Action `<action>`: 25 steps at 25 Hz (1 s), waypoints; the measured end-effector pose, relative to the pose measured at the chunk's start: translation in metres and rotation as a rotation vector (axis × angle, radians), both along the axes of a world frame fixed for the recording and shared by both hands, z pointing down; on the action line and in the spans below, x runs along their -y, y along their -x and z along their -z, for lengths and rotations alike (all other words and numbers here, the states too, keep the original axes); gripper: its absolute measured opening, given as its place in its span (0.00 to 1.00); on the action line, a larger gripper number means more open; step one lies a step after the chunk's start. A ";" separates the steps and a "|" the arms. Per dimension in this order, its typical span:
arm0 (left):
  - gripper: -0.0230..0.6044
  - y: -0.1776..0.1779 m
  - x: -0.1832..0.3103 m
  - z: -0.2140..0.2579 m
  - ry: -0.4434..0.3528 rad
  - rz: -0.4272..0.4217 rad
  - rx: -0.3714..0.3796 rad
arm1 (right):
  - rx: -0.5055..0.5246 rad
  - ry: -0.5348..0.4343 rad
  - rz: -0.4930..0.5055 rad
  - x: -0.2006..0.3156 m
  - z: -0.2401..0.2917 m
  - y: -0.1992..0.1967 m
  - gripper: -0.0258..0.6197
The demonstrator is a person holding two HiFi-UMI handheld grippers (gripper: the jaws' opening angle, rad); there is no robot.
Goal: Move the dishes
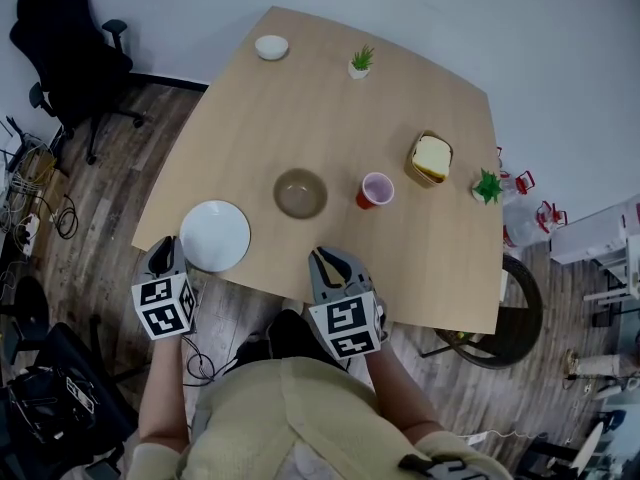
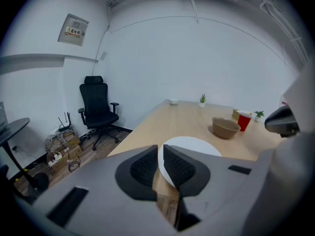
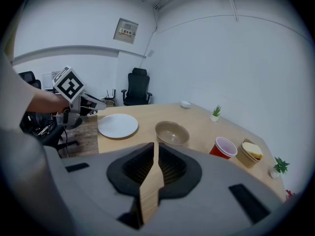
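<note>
The table [image 1: 400, 108] carries every dish and none of them is lifted or stacked, so the job looks barely begun, if at all. Taking the far edge as twelve o'clock, the white plate [image 1: 214, 235] lies flat at about eight o'clock, right at the near edge. The brown bowl [image 1: 300, 193] sits near the middle, upright and empty.

The left gripper [image 1: 165, 253] hangs just off the table edge at the plate's eight o'clock side. Its fingers are drawn almost together with only a thin slit between them and nothing in it; the plate's rim shows beyond the tips, not between them. The right gripper [image 1: 332, 260] hovers over the near edge at the bowl's five o'clock, its fingers likewise nearly closed on nothing.

The red cup [image 1: 376, 190] stands at the bowl's three o'clock, and a small white bowl [image 1: 271, 47] sits far off at eleven o'clock. All the moving appears left to do, likely starting with the plate.
</note>
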State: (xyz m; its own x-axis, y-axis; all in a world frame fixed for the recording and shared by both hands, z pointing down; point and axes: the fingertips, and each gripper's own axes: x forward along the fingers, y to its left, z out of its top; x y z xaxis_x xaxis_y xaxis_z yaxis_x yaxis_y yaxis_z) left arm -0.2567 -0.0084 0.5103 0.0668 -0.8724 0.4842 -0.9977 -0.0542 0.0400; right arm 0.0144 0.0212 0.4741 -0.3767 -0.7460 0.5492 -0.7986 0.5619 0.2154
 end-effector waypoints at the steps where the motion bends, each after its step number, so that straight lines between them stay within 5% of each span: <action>1: 0.11 -0.001 -0.002 0.006 -0.010 -0.004 -0.027 | 0.008 -0.007 -0.004 0.000 0.002 0.000 0.10; 7: 0.11 -0.012 -0.018 0.034 -0.056 -0.057 -0.146 | 0.057 -0.019 -0.014 0.000 0.014 -0.001 0.10; 25: 0.11 -0.055 -0.044 0.071 -0.136 -0.228 -0.125 | 0.140 -0.023 -0.090 -0.008 0.025 -0.017 0.06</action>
